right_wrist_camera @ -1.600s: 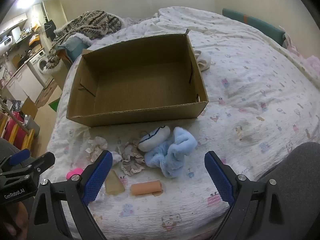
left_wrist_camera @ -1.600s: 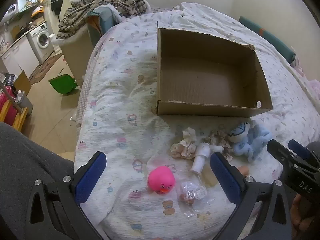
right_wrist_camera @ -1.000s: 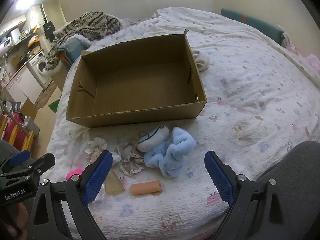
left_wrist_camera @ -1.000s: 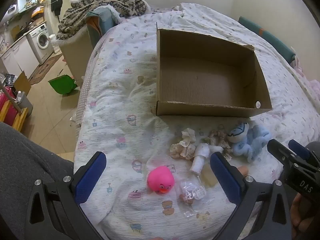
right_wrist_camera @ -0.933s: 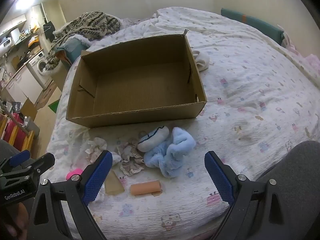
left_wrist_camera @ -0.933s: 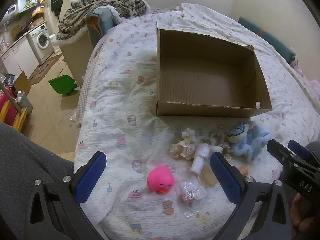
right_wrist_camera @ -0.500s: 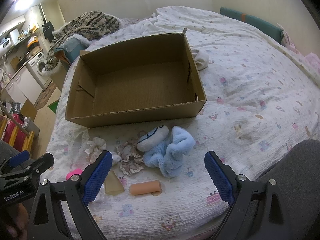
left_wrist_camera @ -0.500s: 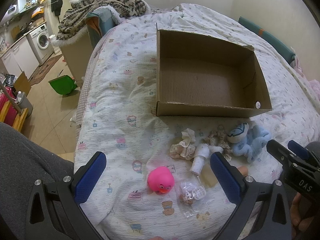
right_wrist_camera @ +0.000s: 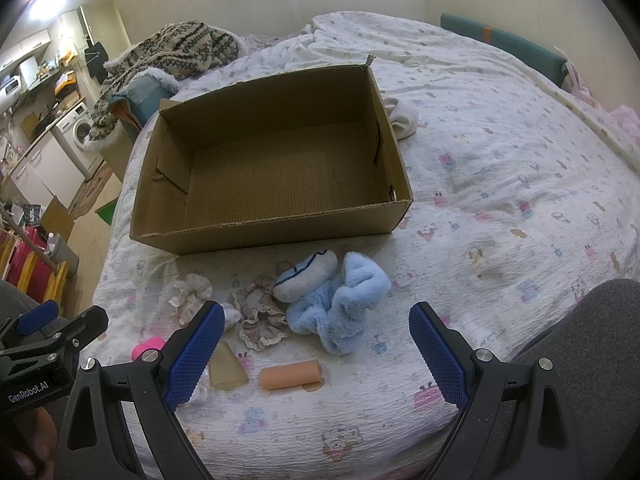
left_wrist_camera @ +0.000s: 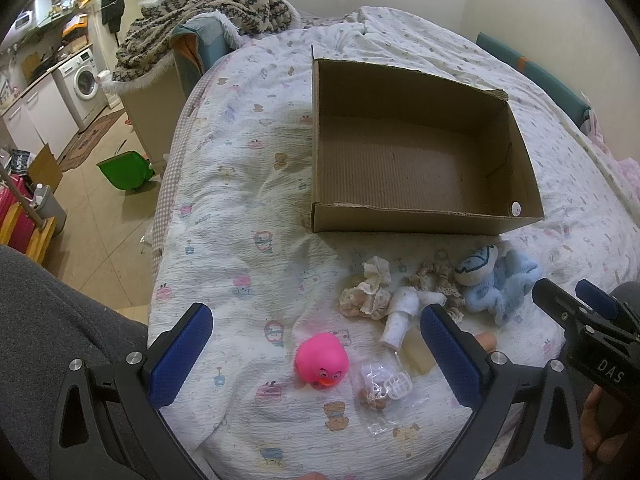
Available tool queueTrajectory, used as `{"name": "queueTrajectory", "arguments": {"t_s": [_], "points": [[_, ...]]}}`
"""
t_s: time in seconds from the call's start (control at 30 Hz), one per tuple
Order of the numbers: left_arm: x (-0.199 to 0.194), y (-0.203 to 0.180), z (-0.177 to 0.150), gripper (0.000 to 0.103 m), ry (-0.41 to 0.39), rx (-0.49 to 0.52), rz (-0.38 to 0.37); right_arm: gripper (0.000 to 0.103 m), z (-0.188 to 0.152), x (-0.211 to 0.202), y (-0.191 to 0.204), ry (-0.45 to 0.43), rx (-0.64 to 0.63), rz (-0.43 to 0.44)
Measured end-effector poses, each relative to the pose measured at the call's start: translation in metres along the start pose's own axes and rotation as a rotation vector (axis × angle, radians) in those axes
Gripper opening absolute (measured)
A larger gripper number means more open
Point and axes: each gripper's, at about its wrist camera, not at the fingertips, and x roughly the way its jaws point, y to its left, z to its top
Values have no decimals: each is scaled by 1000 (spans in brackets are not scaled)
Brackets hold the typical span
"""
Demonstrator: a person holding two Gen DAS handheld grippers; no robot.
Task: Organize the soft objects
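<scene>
An open cardboard box [left_wrist_camera: 420, 220] [right_wrist_camera: 272, 232] with nothing in it stands on the bed. In front of it lie a blue plush toy [left_wrist_camera: 496, 284] [right_wrist_camera: 340, 308], a cream scrunchie [left_wrist_camera: 368, 292] [right_wrist_camera: 192, 292], a lace scrunchie [right_wrist_camera: 262, 316], a pink rubber duck [left_wrist_camera: 322, 360], a small clear bag [left_wrist_camera: 384, 384], a white roll [left_wrist_camera: 398, 316] and a peach roll [right_wrist_camera: 290, 374]. My left gripper [left_wrist_camera: 316, 352] is open and empty above the duck. My right gripper [right_wrist_camera: 316, 352] is open and empty just short of the blue plush toy.
The bed's left edge [left_wrist_camera: 164, 200] drops to the floor, where a green bin [left_wrist_camera: 124, 168] stands. A knitted blanket [left_wrist_camera: 200, 12] lies on a chair at the back left. A white cloth [right_wrist_camera: 402, 118] lies right of the box. My knees show at the frame bottoms.
Both grippers have drifted very slightly; the objects on the bed have not moved and both stay open.
</scene>
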Motion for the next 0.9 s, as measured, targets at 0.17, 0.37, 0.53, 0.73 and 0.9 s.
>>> {"name": "queueTrajectory", "arguments": {"t_s": [0.17,0.37,0.53,0.73,0.9], "points": [[0,0,0,103,0,0,1,100,1,0,1,1,-1,0],[0,-1,0,103,-1,1,2,100,0,1,-1,2,0,-2],[0,-1,0,103,0,0,2,100,0,1,0,2,0,-1],[0,-1,0,103,1,0,4,100,0,1,0,2,0,-1],[0,-1,0,103,0,1,4,100,1,1,0,4,1,-2]]}}
